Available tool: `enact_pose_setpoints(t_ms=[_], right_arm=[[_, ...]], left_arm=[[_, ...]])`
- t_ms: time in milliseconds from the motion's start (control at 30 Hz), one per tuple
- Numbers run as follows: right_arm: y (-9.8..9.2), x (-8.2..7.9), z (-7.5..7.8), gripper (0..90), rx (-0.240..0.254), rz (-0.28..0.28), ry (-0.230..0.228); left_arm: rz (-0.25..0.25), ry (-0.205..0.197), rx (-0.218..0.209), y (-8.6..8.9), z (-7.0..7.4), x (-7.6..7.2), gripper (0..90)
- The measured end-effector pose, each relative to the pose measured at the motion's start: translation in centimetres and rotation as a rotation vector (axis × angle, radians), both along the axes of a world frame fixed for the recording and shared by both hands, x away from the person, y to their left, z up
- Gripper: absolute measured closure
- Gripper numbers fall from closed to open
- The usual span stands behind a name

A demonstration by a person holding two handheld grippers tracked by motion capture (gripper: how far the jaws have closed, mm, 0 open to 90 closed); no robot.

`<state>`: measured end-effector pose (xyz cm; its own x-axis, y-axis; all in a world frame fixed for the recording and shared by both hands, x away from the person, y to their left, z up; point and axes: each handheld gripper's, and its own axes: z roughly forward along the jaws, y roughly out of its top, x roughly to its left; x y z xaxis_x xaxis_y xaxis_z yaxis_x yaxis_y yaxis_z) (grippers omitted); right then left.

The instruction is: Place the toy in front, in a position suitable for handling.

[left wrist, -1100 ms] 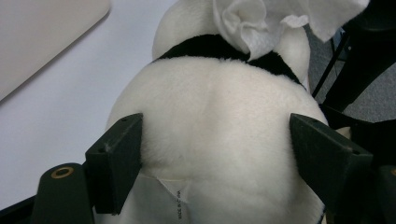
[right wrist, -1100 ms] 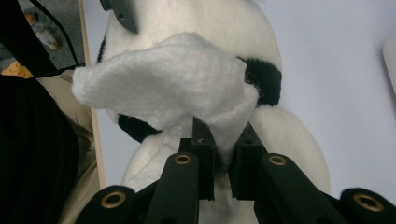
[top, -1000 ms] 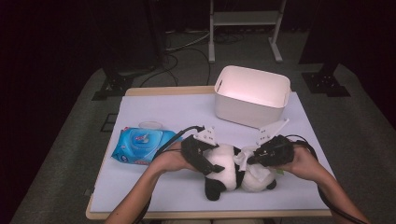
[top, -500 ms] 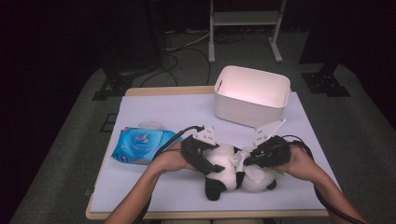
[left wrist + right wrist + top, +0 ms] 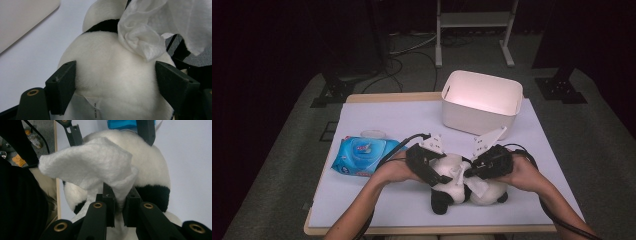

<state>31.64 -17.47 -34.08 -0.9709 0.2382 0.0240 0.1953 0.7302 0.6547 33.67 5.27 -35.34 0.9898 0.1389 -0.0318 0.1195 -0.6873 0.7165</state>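
Observation:
A black-and-white panda plush [image 5: 452, 192] lies near the table's front edge. My left gripper [image 5: 438, 172] reaches in from the left, its jaws standing wide and pressing into both sides of the panda's white body [image 5: 105, 57]. In its own view the left gripper [image 5: 116, 75] has fur bulging between the pads. My right gripper [image 5: 473, 172] comes from the right, shut on a crumpled white wipe [image 5: 473, 184]. In the right gripper view the wipe [image 5: 92, 162] fans out above the right gripper [image 5: 120, 195] and rests on the panda [image 5: 152, 162]. The wipe [image 5: 150, 32] hangs over the plush.
A blue pack of wet wipes [image 5: 362, 156] lies at the left of the white tabletop [image 5: 387, 115]. An open white bin [image 5: 482, 102] stands at the back, right of centre. Cables trail from both grippers toward the front edge.
My right gripper has edged slightly left across the panda with the wipe. The left gripper and the plush have stayed put.

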Motion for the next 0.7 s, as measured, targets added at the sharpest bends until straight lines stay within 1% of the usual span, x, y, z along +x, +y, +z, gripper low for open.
enact_pose_setpoints(t_ms=[67, 167, 200, 300, 400, 467, 533, 567, 633, 700], right_arm=[[0.1, 0.1, 0.0, 81.8, -0.006, -0.001, 0.004], [0.4, 0.0, 0.0, 81.7, -0.017, 0.004, 0.002], [0.4, 0.0, 0.0, 81.7, -0.018, 0.005, 0.003], [0.7, -0.1, -0.1, 81.7, -0.021, 0.016, 0.003], [0.9, -0.1, -0.1, 81.6, -0.026, 0.023, 0.0], [1.0, -0.2, -0.1, 81.5, -0.028, 0.025, -0.002], [1.1, -0.2, -0.1, 81.4, -0.029, 0.024, -0.005], [1.0, -0.2, -0.1, 81.1, -0.029, 0.023, -0.004], [0.9, -0.3, -0.2, 80.4, -0.027, 0.016, -0.001], [0.7, -0.3, -0.2, 78.2, -0.024, 0.015, -0.001]], left_arm=[[-0.003, -0.012, 0.0, 0.0, 0.3, -0.1, 20.4], [-0.011, -0.02, -0.016, 0.1, 0.8, -0.2, 24.7], [-0.012, -0.019, -0.034, 0.1, 1.0, -0.3, 27.6], [-0.038, -0.02, -0.063, 0.0, 1.4, -0.4, 37.7], [-0.06, -0.016, -0.062, -0.5, 1.5, -0.6, 45.4], [-0.068, -0.013, -0.074, -0.7, 1.4, -0.6, 53.9], [-0.085, -0.009, -0.065, -1.0, 1.2, -0.7, 63.7], [-0.083, -0.013, -0.059, -1.1, 1.2, -0.7, 69.6], [-0.081, -0.016, -0.046, -1.3, 1.1, -0.8, 75.7], [-0.081, -0.024, -0.037, -1.4, 1.1, -0.8, 79.5]])
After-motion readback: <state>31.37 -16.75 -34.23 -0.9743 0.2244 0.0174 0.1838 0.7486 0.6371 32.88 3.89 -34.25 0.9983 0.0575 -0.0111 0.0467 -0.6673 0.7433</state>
